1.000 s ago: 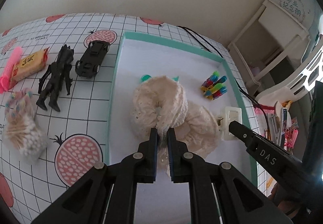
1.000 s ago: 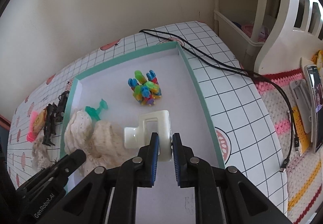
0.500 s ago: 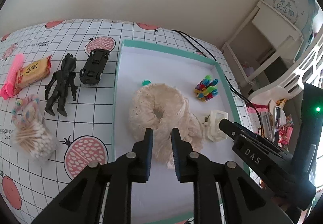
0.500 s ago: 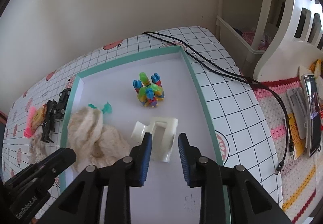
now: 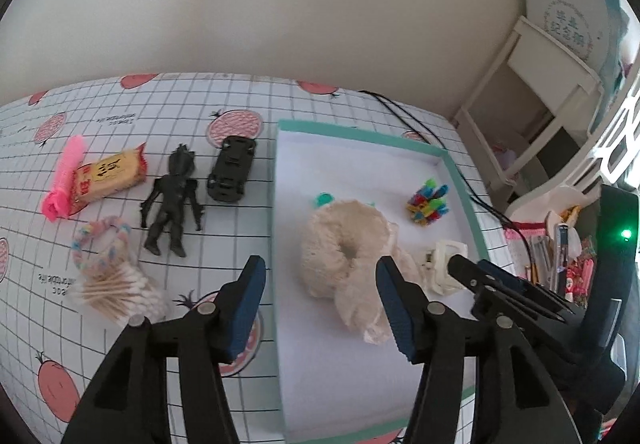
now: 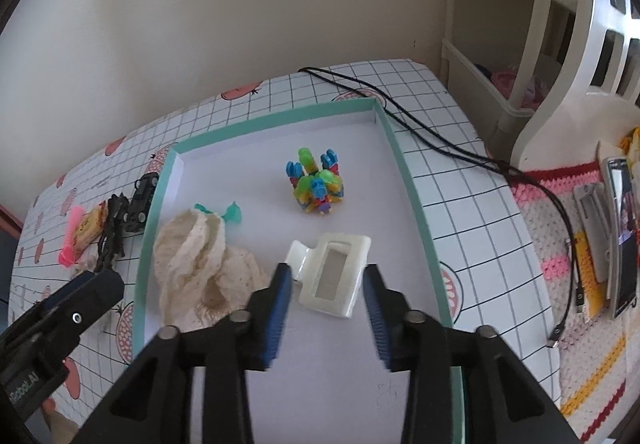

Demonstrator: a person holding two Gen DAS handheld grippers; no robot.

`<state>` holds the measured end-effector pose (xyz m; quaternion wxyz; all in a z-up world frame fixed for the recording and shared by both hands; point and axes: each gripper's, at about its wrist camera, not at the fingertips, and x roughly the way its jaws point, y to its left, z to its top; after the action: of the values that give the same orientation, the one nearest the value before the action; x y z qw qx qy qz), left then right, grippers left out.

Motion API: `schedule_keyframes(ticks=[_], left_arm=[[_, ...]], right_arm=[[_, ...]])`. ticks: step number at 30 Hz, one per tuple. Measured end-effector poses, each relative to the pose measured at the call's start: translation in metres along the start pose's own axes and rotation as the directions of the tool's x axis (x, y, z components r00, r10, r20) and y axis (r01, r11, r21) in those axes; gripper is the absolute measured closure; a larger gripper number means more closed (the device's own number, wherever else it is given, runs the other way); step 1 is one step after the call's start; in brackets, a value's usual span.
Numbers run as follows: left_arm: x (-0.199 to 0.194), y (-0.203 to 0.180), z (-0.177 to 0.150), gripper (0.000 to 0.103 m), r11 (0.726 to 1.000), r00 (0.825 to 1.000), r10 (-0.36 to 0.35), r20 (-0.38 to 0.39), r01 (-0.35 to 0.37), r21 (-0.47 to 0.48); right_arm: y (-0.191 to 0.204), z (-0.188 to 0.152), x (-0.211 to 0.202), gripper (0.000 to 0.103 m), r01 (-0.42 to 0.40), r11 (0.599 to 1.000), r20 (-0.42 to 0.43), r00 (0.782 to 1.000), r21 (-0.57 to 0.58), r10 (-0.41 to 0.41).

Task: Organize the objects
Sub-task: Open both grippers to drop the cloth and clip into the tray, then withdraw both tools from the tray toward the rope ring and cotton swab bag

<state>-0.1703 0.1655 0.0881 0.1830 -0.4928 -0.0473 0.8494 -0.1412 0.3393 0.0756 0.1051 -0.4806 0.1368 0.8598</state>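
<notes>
A white tray with a teal rim [image 5: 464, 195] [image 6: 412, 187] lies on the table. In it lie a cream fluffy scrunchie [image 5: 344, 244] [image 6: 196, 256], a white hair claw clip [image 5: 442, 270] [image 6: 334, 278], a bundle of coloured clips [image 5: 427, 199] [image 6: 316, 185] and a small teal item [image 6: 234, 212]. My left gripper [image 5: 320, 294] is open and empty above the tray's left rim, near the scrunchie. My right gripper [image 6: 326, 308] is open and empty just in front of the claw clip.
Left of the tray on the checked tablecloth lie a black toy car [image 5: 232, 167], a black figure [image 5: 174, 199], a snack bar [image 5: 108, 175], a pink comb [image 5: 64, 179], a pastel bracelet [image 5: 100, 240] and cotton swabs [image 5: 116, 290]. A black cable [image 6: 440, 139] runs right of the tray.
Both grippers opened and drew back. The left let go of the scrunchie and the right let go of the claw clip; both things now lie in the tray.
</notes>
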Motion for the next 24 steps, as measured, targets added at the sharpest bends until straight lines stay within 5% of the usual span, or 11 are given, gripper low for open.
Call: schedule_keyframes(ticks=[4, 8, 14, 24], left_arm=[[0.002, 0.011, 0.001, 0.033, 0.999, 0.999, 0.038, 0.011, -0.038, -0.033], [0.0, 0.022, 0.002, 0.022, 0.997, 0.997, 0.066, 0.033, -0.064, -0.053], [-0.001, 0.028, 0.002, 0.013, 0.993, 0.993, 0.111, 0.049, -0.109, -0.051], [-0.002, 0.038, 0.002, 0.001, 0.986, 0.986, 0.146, 0.077, -0.14, -0.087]], right_arm=[[0.0, 0.0, -0.002, 0.026, 0.003, 1.0, 0.016, 1.0, 0.003, -0.004], [-0.002, 0.0, 0.001, 0.01, 0.008, 1.0, 0.007, 1.0, 0.006, -0.008], [-0.003, 0.0, 0.001, 0.0, 0.009, 1.0, 0.019, 1.0, 0.009, -0.009], [0.0, 0.0, -0.003, 0.0, 0.019, 1.0, 0.043, 0.999, -0.006, -0.018]])
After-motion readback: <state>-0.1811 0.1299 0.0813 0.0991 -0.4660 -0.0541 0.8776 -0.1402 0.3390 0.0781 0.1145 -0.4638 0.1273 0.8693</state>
